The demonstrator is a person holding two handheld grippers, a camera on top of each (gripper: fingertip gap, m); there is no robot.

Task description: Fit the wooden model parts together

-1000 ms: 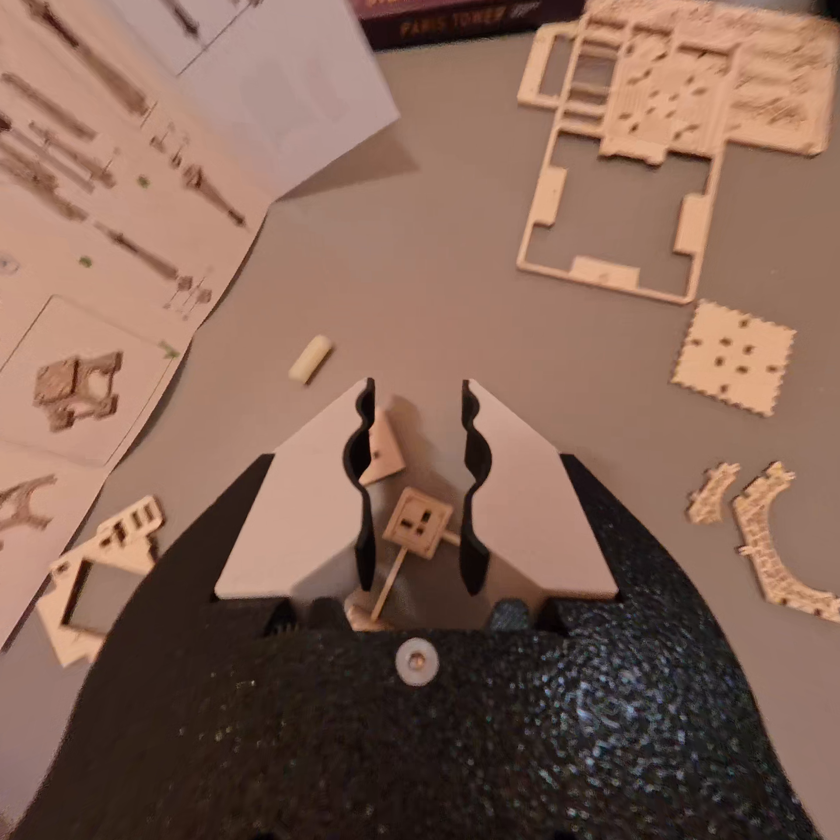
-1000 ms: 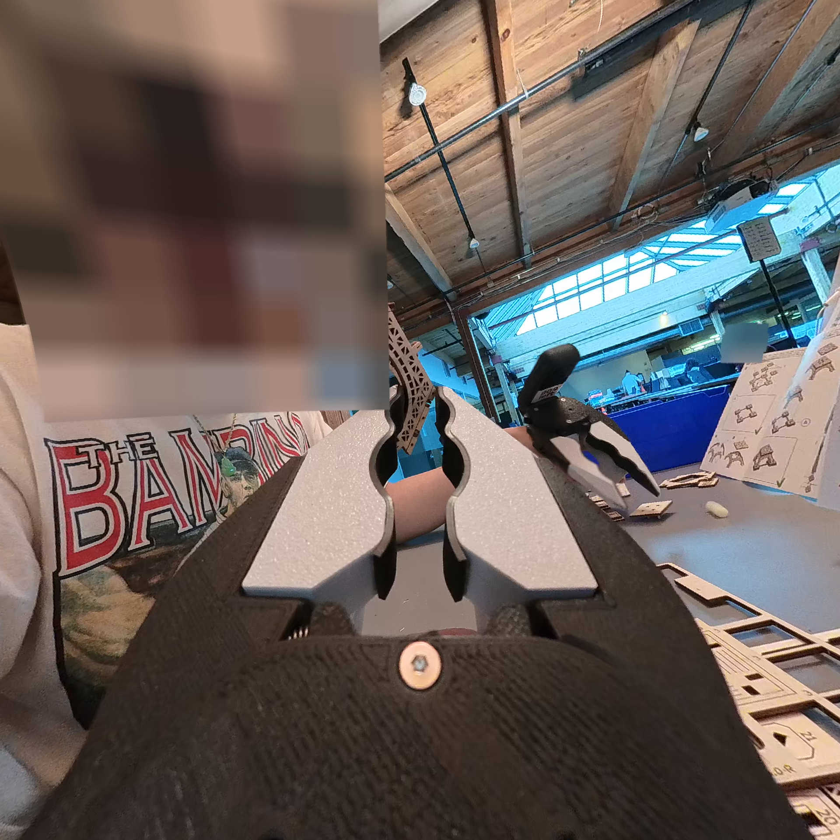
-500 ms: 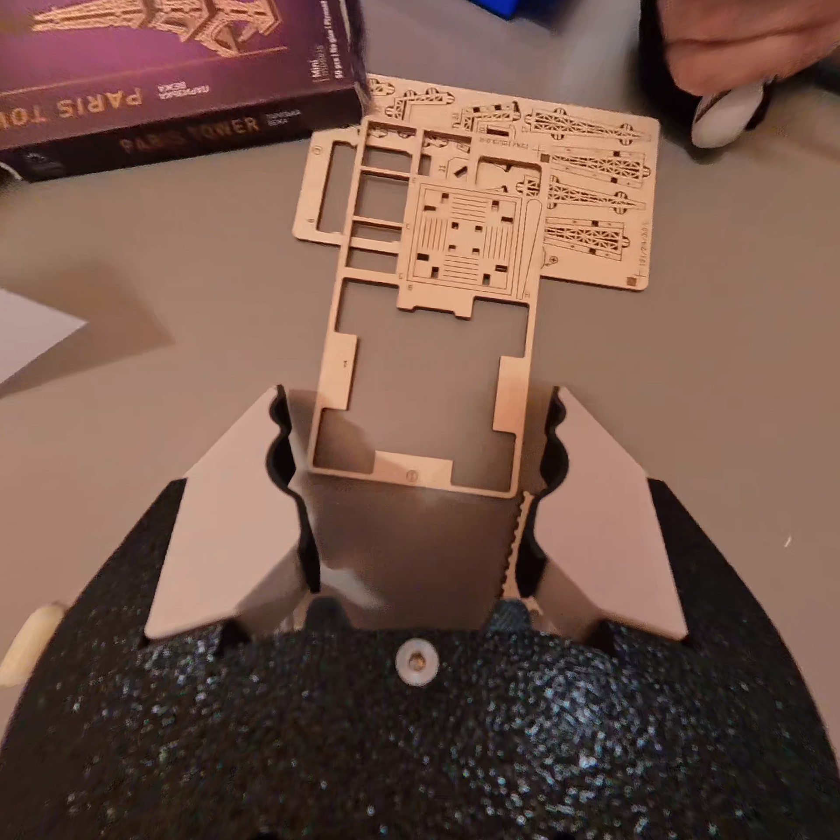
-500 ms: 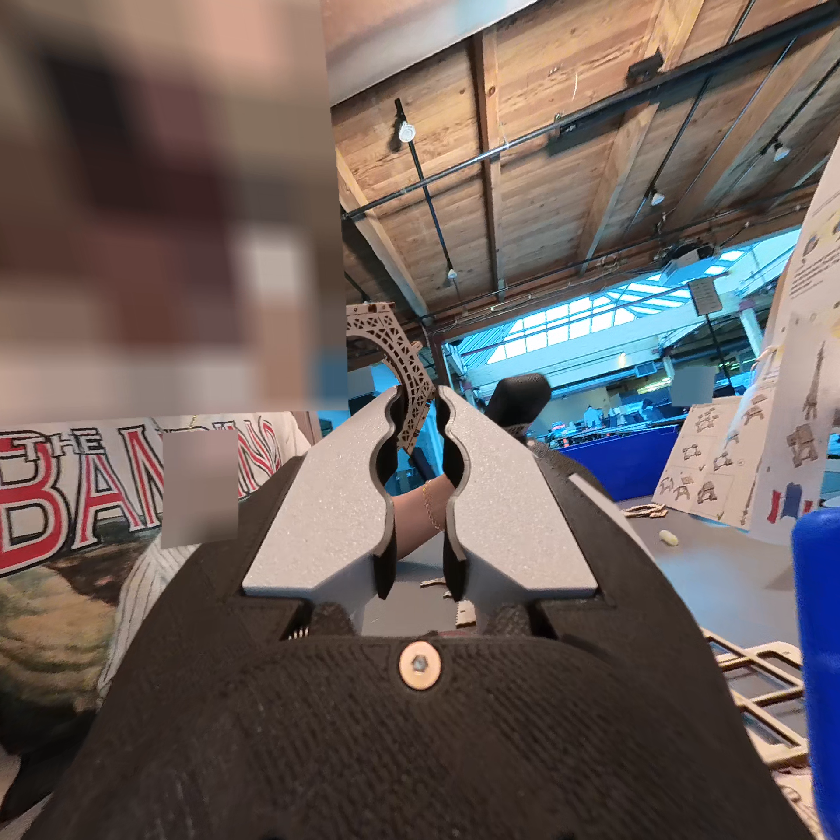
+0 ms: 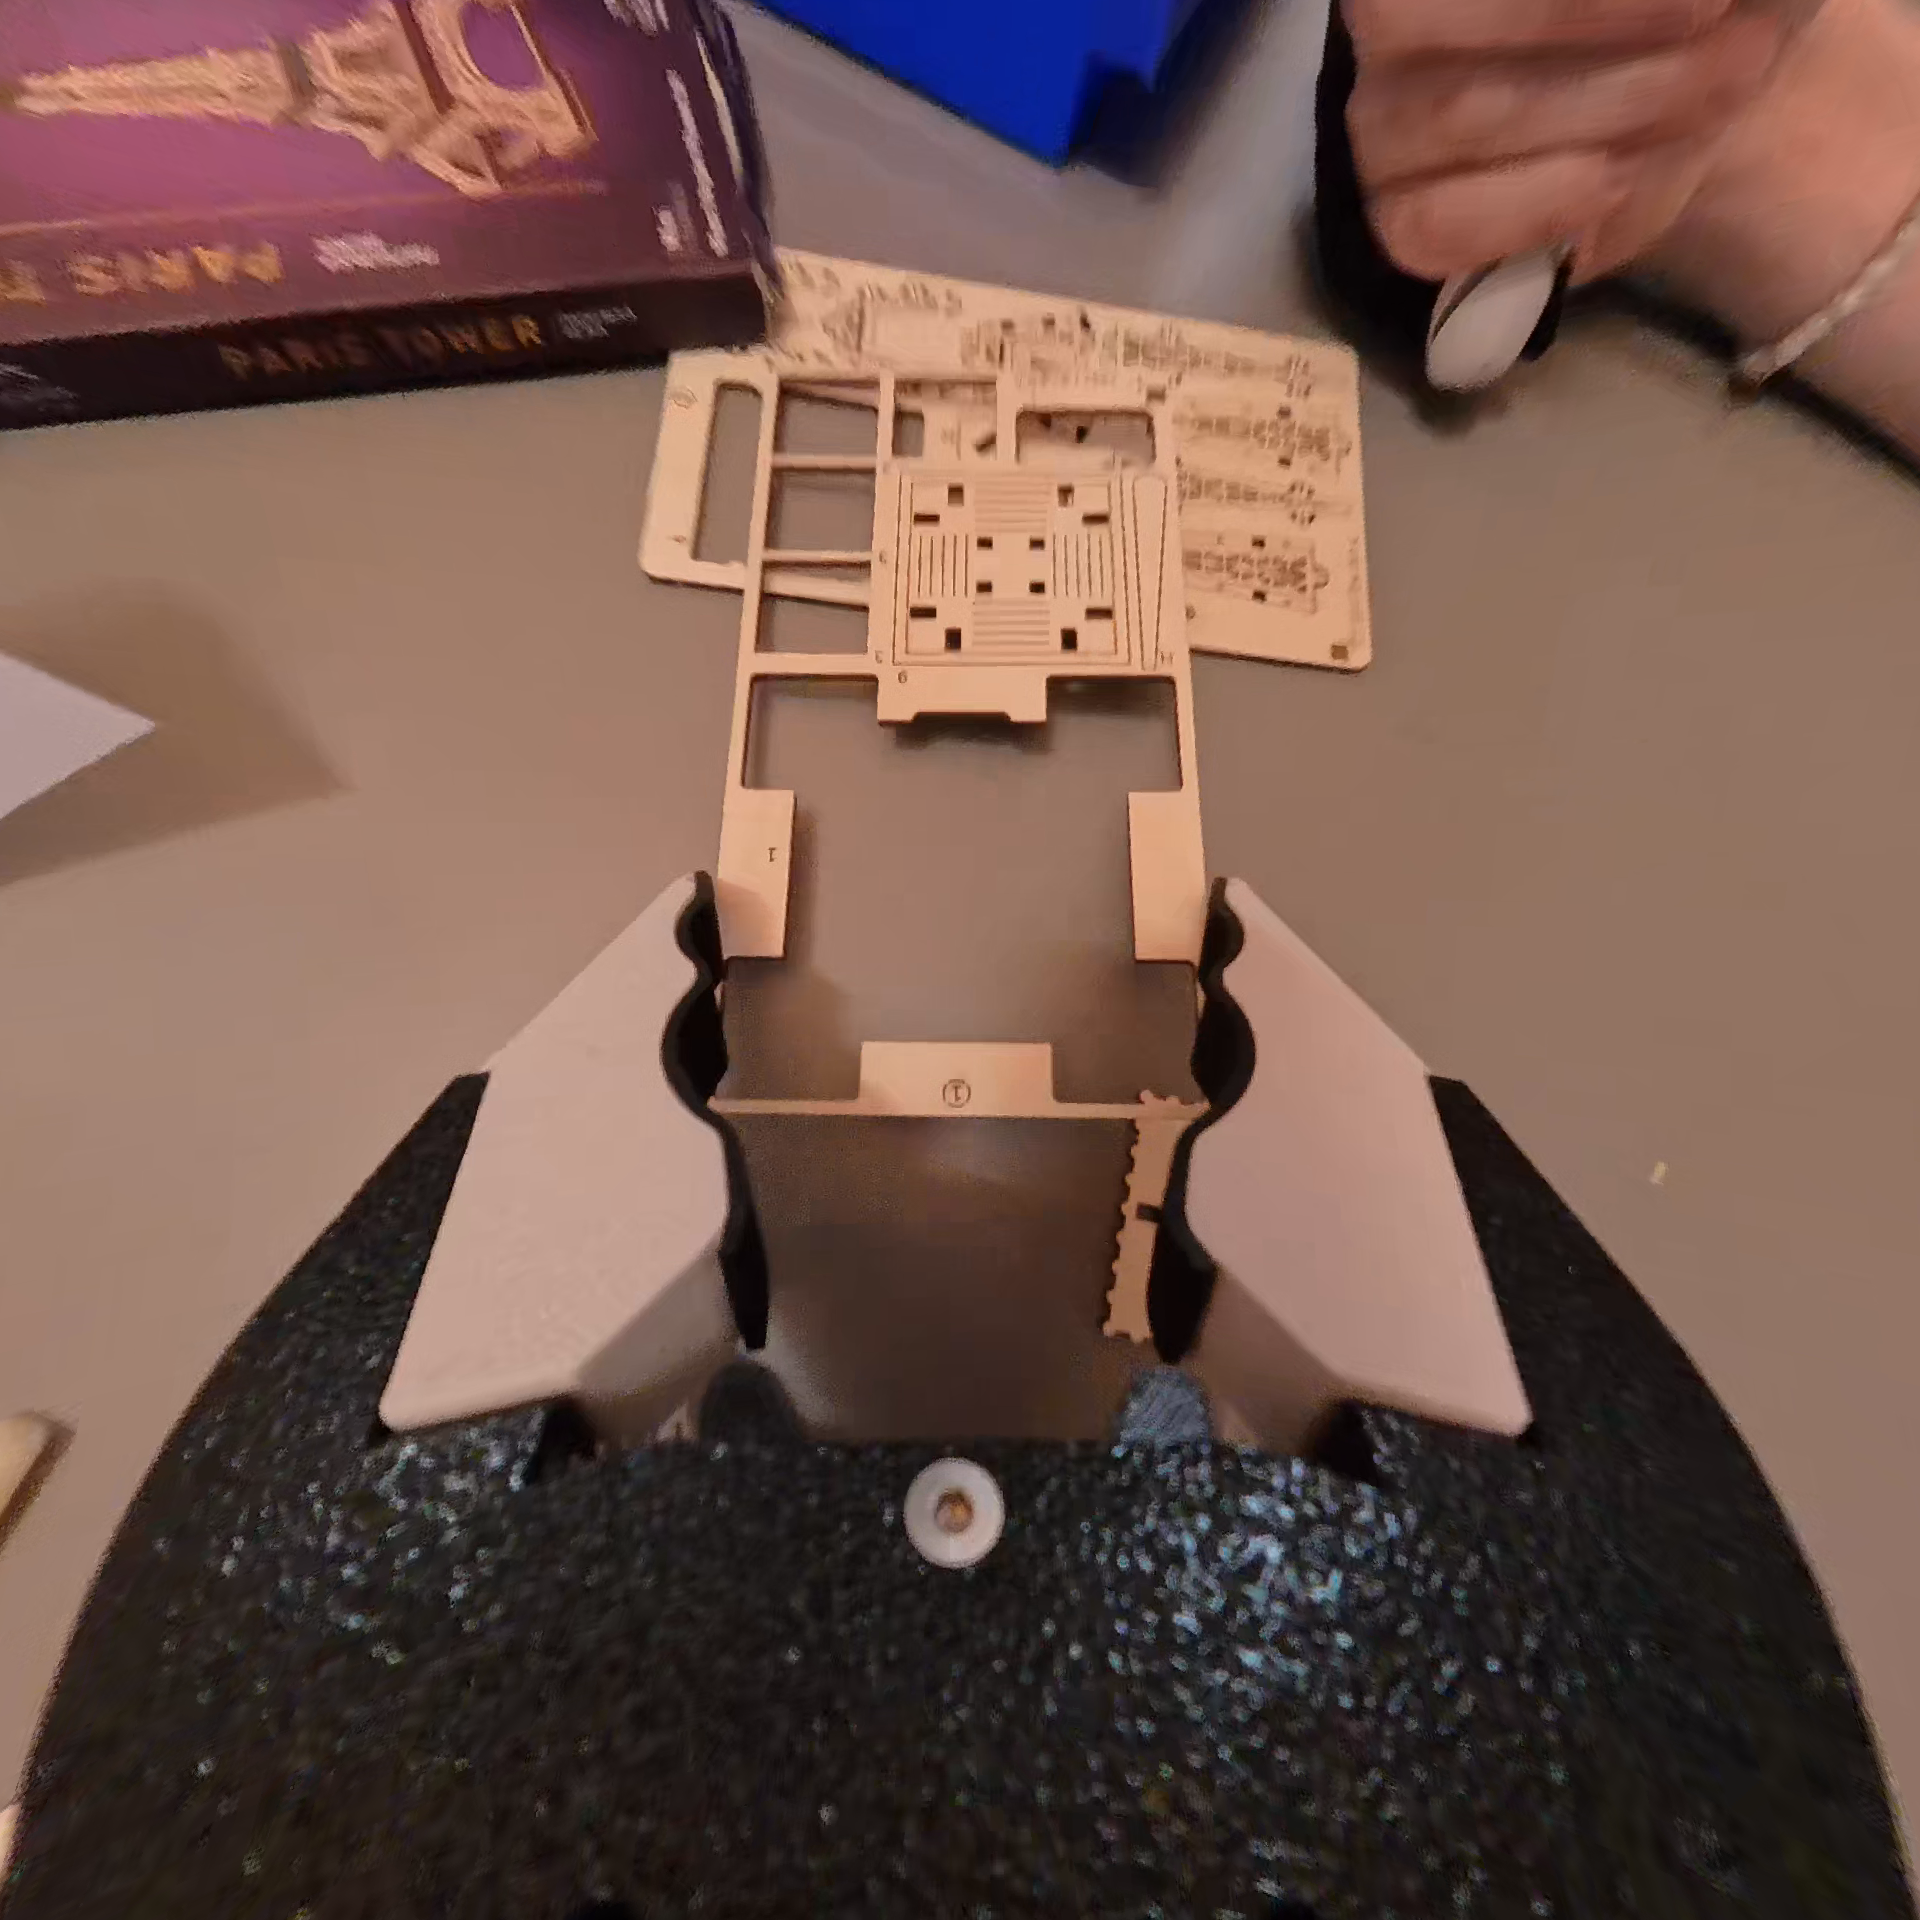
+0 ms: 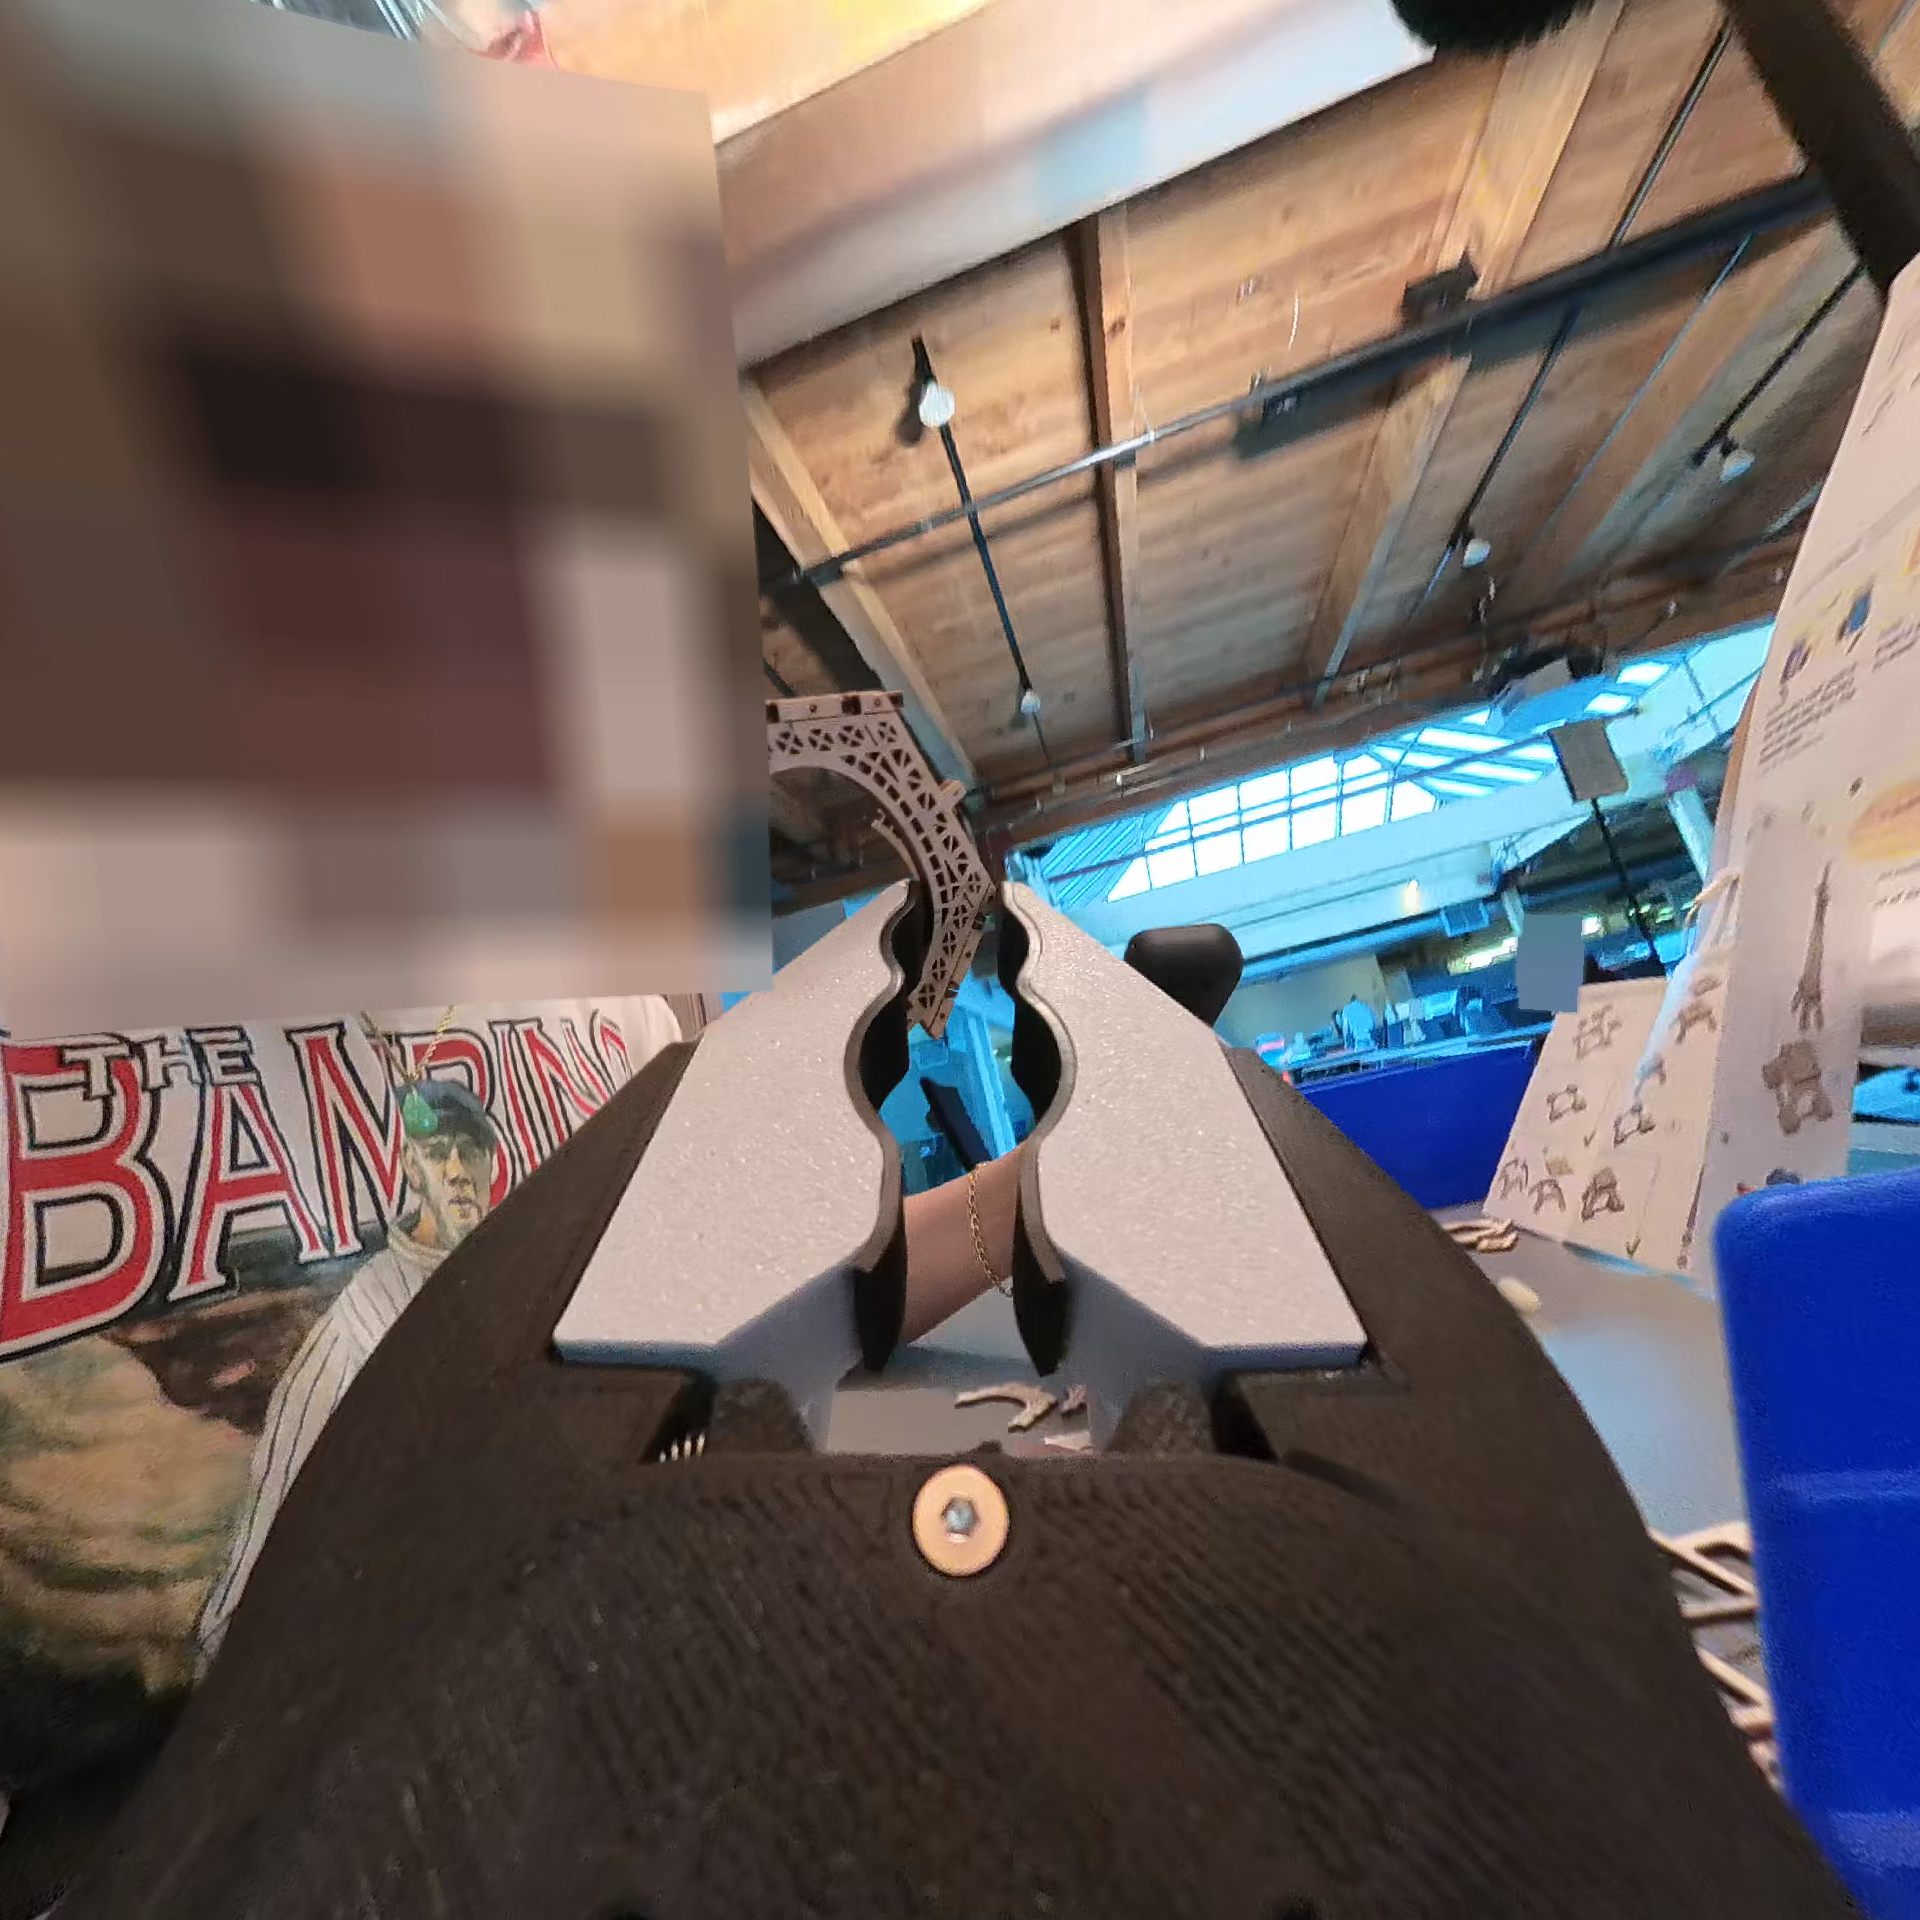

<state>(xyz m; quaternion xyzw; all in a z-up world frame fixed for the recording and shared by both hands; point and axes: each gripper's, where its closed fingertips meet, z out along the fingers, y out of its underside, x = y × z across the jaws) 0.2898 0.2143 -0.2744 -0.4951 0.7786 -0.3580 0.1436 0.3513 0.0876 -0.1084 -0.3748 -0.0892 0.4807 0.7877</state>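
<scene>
In the left wrist view a pale wooden parts sheet (image 5: 966, 582) lies flat on the grey table (image 5: 416, 935); a square slotted floor piece is still in its frame. My left gripper (image 5: 961, 914) is open wide above the sheet's near end, one finger on either side of the frame. I cannot tell whether they touch it. A toothed edge of a loose wooden plate (image 5: 1138, 1216) shows by the right finger. In the right wrist view my right gripper (image 6: 961, 904) is raised, shut on a dark lattice arch piece (image 6: 894, 779) that sticks up from its tips.
A purple kit box (image 5: 312, 208) and a blue bin (image 5: 1018, 62) lie beyond the sheet. A hand (image 5: 1558, 125) is at the far right. In the right wrist view a person's printed shirt (image 6: 208, 1195), upright instruction sheets (image 6: 1787, 935) and a blue container (image 6: 1829, 1455) are close by. The grippers' ends are close to 20 cm from one another. My right tips are about 25 cm from the loose wooden plate (image 5: 1138, 1216), my left tips only 6 cm.
My left gripper has swung from the small loose parts over to the parts sheet and opened wider. My right gripper has tilted upward, still holding the arch piece.
</scene>
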